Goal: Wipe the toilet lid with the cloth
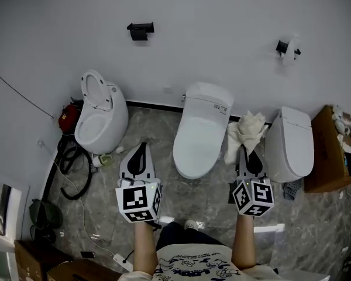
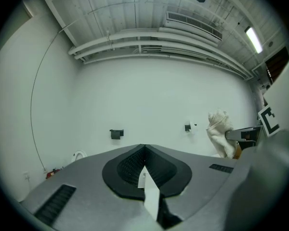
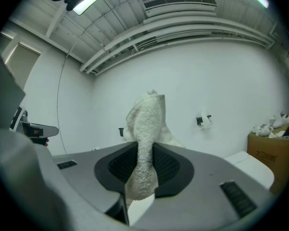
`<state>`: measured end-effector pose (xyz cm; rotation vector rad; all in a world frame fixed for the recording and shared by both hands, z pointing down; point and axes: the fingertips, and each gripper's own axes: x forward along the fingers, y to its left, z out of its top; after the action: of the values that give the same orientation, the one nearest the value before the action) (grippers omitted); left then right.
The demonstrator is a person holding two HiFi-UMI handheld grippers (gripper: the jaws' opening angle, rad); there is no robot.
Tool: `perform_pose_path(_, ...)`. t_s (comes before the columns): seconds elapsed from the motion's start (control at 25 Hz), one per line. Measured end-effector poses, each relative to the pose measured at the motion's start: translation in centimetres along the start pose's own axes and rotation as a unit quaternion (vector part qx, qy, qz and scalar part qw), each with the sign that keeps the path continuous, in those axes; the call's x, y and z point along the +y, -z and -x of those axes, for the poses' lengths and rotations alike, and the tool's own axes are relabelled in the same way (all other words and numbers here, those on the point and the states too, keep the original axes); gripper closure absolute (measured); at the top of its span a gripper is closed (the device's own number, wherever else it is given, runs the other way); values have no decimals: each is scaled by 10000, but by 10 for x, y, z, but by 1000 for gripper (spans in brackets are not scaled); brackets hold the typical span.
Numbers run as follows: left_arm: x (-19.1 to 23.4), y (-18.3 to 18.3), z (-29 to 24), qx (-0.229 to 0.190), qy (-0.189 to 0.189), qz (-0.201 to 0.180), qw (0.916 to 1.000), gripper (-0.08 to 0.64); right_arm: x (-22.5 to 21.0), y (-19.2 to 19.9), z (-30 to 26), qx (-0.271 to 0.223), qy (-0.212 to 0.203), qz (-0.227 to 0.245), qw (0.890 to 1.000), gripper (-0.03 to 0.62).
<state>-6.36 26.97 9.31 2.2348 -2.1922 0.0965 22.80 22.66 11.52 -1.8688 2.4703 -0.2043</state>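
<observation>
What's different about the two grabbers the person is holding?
The left gripper has its jaws pressed together with nothing between them; the right gripper has its jaws clamped on a white cloth. The left gripper's tip shows bare, while the cloth sticks up past the right gripper's tip. Both are grey and carry a marker cube.
</observation>
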Motion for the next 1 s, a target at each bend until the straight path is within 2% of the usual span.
perform_pose_path(0.4, 28, 25, -91, 242, 99, 116, 9996, 557, -2, 19, -89, 225, 109, -32, 9997, 509)
perform_pose_path(0.76, 67, 33, -242, 318, 499, 138, 9982, 557, -8, 23, -221, 268, 535, 14, 9982, 509)
perform_pose_path(1.0, 94, 36, -337, 417, 750, 114, 9962, 557, 2, 23, -307, 344, 643, 94, 9973, 509)
